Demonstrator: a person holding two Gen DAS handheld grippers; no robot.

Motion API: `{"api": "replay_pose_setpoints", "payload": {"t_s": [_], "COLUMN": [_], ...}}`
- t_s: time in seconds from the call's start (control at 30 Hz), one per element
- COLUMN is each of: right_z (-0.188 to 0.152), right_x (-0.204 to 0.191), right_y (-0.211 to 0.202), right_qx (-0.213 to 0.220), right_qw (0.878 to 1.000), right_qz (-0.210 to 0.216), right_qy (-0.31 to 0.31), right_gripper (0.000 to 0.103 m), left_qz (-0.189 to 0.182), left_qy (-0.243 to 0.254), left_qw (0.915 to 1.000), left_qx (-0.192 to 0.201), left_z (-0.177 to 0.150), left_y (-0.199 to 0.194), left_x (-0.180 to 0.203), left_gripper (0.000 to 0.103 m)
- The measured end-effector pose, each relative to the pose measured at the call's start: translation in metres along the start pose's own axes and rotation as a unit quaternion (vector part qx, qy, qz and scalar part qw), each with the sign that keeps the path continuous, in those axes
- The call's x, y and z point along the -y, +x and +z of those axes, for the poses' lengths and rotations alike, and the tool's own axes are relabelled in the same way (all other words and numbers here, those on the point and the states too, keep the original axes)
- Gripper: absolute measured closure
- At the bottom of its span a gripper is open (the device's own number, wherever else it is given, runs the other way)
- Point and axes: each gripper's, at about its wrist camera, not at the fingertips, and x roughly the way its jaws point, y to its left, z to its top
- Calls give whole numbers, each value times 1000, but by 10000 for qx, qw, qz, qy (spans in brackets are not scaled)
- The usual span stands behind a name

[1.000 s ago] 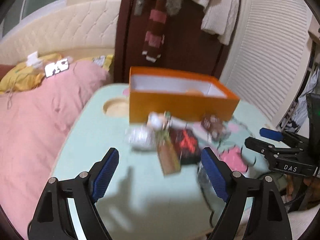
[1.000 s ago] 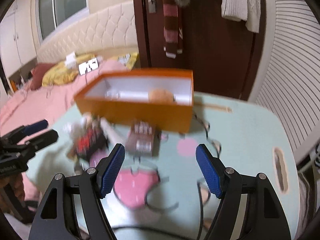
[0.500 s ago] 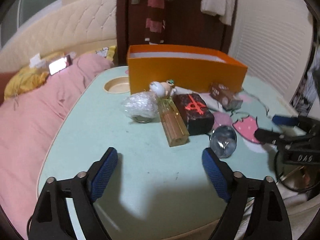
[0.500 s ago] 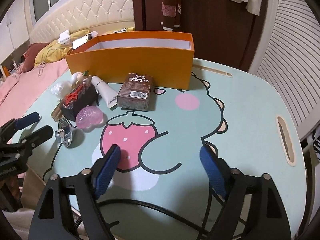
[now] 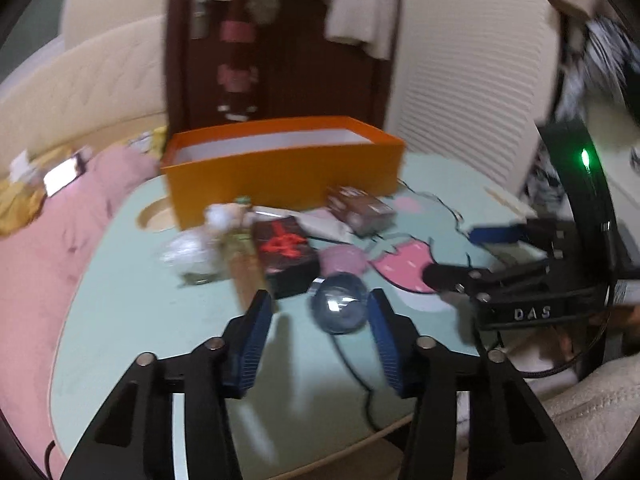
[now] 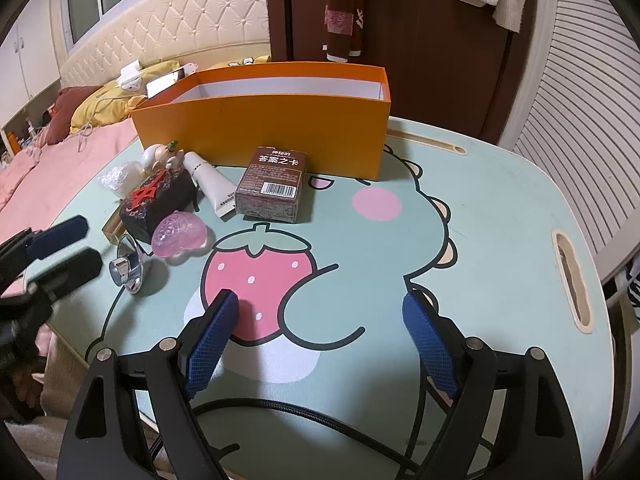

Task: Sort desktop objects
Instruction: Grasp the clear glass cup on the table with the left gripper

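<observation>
An open orange box (image 6: 280,136) stands at the back of the mint table (image 6: 500,216). In front of it lie a brown card box (image 6: 272,184), a white tube (image 6: 210,182), a dark box with a red tower (image 6: 154,204), a pink jelly piece (image 6: 180,236), a small round metal mirror (image 6: 126,270), a white figurine (image 6: 160,154) and a wrapped bundle (image 6: 118,176). My left gripper (image 5: 318,322) is open, its fingers either side of the mirror (image 5: 340,308). My right gripper (image 6: 320,344) is open and empty over the strawberry print.
A pink bed (image 6: 48,168) with yellow pillows lies left of the table. A dark door (image 6: 420,40) with hanging scarf and sweater is behind the box. A black cable (image 6: 280,404) runs along the table's near edge. The table has a slot (image 6: 572,284) at right.
My left gripper has moved right and forward; its fingers have narrowed and now bracket the mirror. My right gripper has come down and steadied over the strawberry print.
</observation>
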Motion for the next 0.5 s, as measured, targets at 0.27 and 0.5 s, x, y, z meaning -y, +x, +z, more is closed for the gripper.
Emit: {"api": "replay_pose_setpoints", "payload": {"t_s": [0.27,0.5], "right_z": [0,0], "right_x": [-1,-2], "right_y": [-1,-1], "right_qx": [9,14], "right_qw": [10000,10000], "right_qz": [1,3], "right_qy": [6,8], "right_gripper": [18,19], "left_qz": [-19,-16], "left_qy": [326,115], "left_qw": [9991,9999], "left_qx": [-273,-88], "left_z": [5,3], "left_y": [23,8], "left_x": [13,4], "left_gripper": [57,69]}}
